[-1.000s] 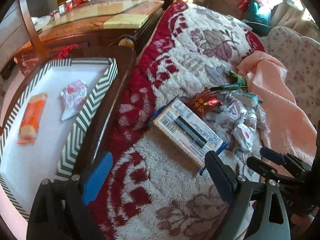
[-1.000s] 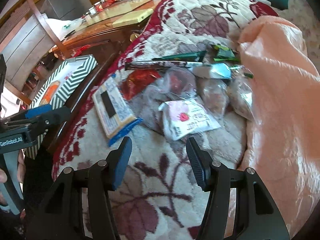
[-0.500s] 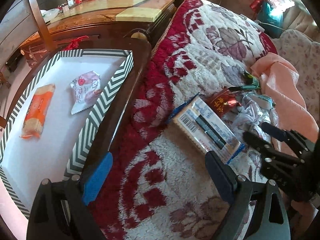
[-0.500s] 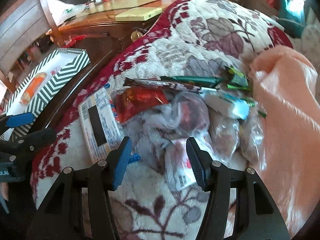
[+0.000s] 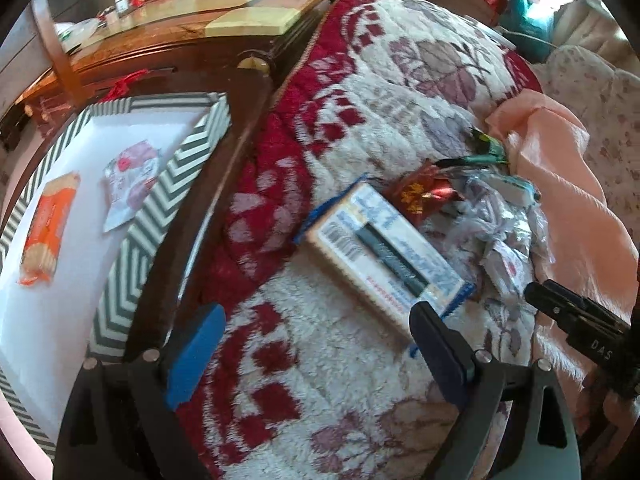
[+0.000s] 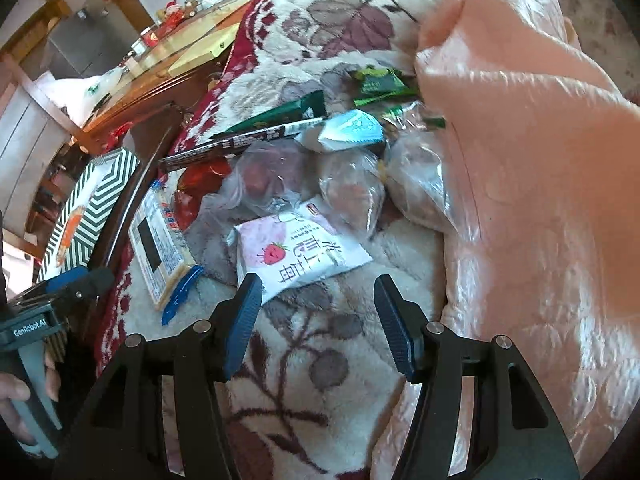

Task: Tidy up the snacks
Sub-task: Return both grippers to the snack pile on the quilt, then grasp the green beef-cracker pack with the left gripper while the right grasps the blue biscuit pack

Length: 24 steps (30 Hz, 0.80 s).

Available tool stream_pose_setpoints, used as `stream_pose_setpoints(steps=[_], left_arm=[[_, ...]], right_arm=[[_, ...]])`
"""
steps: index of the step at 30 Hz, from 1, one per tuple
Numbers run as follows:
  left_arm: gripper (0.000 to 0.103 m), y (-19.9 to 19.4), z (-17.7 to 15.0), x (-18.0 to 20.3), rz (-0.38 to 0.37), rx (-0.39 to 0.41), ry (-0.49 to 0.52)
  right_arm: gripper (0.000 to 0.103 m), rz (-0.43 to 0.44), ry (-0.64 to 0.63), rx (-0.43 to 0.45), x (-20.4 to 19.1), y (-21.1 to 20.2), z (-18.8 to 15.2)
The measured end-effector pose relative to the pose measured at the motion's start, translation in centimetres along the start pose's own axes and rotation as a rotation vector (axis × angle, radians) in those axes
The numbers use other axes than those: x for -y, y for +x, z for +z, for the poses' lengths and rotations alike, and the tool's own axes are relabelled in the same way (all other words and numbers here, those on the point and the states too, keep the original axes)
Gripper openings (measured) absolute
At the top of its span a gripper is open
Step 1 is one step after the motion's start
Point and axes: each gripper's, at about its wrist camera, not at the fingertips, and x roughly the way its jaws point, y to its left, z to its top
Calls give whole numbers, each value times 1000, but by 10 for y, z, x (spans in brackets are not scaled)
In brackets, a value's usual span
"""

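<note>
Snacks (image 6: 304, 184) lie heaped on the blanket (image 6: 328, 344) beside my pink cloth (image 6: 540, 200). My right gripper (image 6: 318, 316) is opening, empty, just short of the strawberry packet (image 6: 296, 252). My left gripper (image 5: 316, 356) gapes wide, empty, near the cracker pack (image 5: 380, 248). Two packets sit in the striped tray (image 5: 132, 240).

Warm daylight pours in from the top right of both my views, washing out the pink cloth (image 6: 532, 184) to a satin glare and gleaming off the glass desk (image 5: 224, 12) at the far edge. My left view is smeared with motion blur, so the print on the cracker box (image 5: 384, 252) is soft, while my right view is sharper around the strawberry packet (image 6: 296, 252). Both fisheye frames bend hard and fall black at the corners.
</note>
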Motion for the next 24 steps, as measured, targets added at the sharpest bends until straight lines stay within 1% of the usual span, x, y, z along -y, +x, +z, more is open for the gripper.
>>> stream_pose_setpoints(steps=[3, 5, 7, 10, 14, 18, 21, 24], left_arm=[[95, -1, 4, 18, -19, 4, 39], [95, -1, 7, 32, -47, 0, 58], [95, 1, 10, 46, -73, -7, 80], [95, 2, 13, 57, -54, 2, 111], [95, 5, 25, 53, -43, 2, 107], [95, 7, 42, 51, -25, 12, 130], [95, 10, 57, 58, -41, 20, 166], [95, 19, 71, 71, -33, 9, 234]], right_arm=[[58, -25, -7, -7, -1, -1, 0], [58, -56, 2, -16, 3, -4, -1], [58, -68, 11, -12, 10, -8, -2], [58, -55, 31, 5, 19, -14, -1], [58, -54, 42, 15, 25, -19, 1], [58, -37, 49, 19, 26, -19, 1], [58, -27, 40, 15, 23, -18, 1], [58, -25, 31, 10, 22, -17, 1]])
